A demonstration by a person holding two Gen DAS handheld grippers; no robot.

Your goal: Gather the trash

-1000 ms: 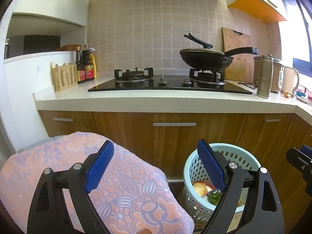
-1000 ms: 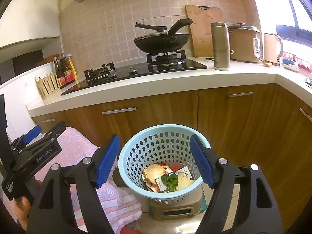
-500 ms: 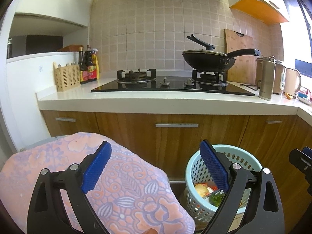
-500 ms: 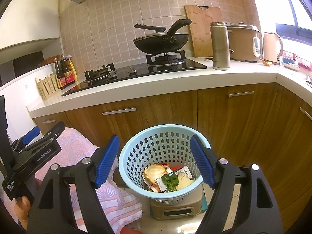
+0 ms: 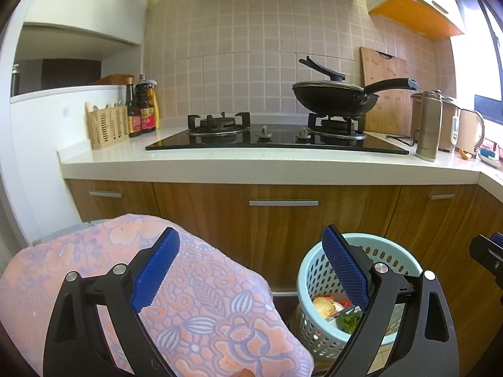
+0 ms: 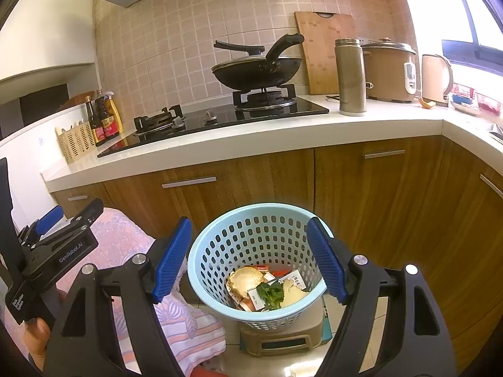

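Observation:
A light-blue perforated basket (image 6: 251,238) stands on the floor in front of the wooden cabinets. It holds trash (image 6: 248,279): a bread slice, green leaves and small cartons. My right gripper (image 6: 248,260) is open, its blue pads framing the basket from nearer the camera without touching it. In the left wrist view the basket (image 5: 314,336) is at the lower right with the trash (image 5: 323,306) inside. My left gripper (image 5: 251,270) is open and empty, over a pink floral cloth (image 5: 204,308). The left gripper (image 6: 56,245) also shows at the left of the right wrist view.
The basket rests on a low beige stand (image 6: 283,339). Above the cabinets a white counter (image 6: 283,128) carries a black hob, a wok (image 6: 254,69), a steel flask (image 6: 350,78), a rice cooker, a kettle and sauce bottles (image 5: 141,106). The pink floral cloth (image 6: 125,242) fills the left.

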